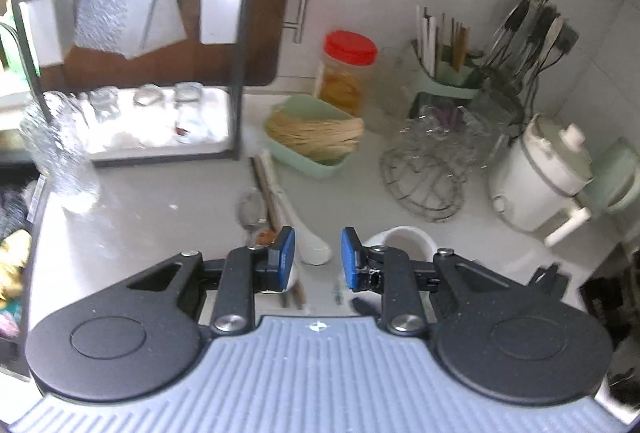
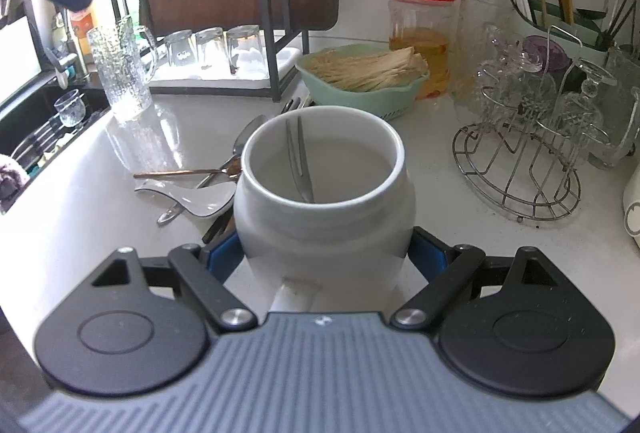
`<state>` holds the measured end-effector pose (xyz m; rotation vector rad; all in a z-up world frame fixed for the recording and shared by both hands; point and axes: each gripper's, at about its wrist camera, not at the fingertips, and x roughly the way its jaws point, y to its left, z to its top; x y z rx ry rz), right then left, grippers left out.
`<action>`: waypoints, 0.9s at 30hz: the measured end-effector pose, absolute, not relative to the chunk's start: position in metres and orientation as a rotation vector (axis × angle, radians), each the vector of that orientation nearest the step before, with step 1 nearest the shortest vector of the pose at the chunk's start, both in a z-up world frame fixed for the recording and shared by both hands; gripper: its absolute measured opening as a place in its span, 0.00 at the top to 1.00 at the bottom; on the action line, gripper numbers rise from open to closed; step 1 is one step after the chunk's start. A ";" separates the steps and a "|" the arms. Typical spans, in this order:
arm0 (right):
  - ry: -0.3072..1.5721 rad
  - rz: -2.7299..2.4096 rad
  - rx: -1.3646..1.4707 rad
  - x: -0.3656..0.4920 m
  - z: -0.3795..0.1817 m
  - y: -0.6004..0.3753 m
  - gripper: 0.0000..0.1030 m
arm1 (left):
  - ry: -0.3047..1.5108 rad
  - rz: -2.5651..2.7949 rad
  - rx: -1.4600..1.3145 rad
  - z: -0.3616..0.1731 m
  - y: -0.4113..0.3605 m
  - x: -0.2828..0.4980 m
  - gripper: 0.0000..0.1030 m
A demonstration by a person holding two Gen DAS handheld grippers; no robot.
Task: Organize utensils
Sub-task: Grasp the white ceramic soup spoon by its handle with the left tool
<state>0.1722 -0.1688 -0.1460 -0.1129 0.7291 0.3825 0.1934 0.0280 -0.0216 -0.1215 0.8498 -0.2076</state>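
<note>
Your right gripper fingers hug the round white pot; hold it still. Your left gripper fingers are a little open and empty. Lower them to the white spoon on the table.

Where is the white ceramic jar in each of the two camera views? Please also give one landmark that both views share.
Left wrist view: the white jar is low, right of centre; only its rim shows behind the right finger of the left gripper.
Right wrist view: the jar fills the centre, held by the right gripper.
Shared landmark: the red-lidded jar by the wall.
</note>
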 end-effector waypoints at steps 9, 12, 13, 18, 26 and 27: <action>0.751 0.433 -0.141 0.175 -0.145 -0.171 0.12 | 0.882 -0.187 -0.044 -0.056 0.050 0.181 0.73; 0.758 0.440 -0.144 0.176 -0.145 -0.172 0.12 | 0.911 -0.201 -0.032 -0.066 0.054 0.173 0.73; 0.762 0.437 -0.143 0.177 -0.144 -0.171 0.12 | 0.919 -0.207 -0.031 -0.068 0.054 0.171 0.73; 0.773 0.419 -0.135 0.179 -0.144 -0.168 0.12 | 0.932 -0.261 0.036 -0.078 0.056 0.167 0.69; 0.787 0.363 -0.114 0.179 -0.144 -0.162 0.12 | 0.941 -0.404 0.182 -0.110 0.055 0.192 0.54; 0.794 0.351 -0.111 0.180 -0.143 -0.160 0.12 | 0.938 -0.435 0.193 -0.116 0.056 0.195 0.45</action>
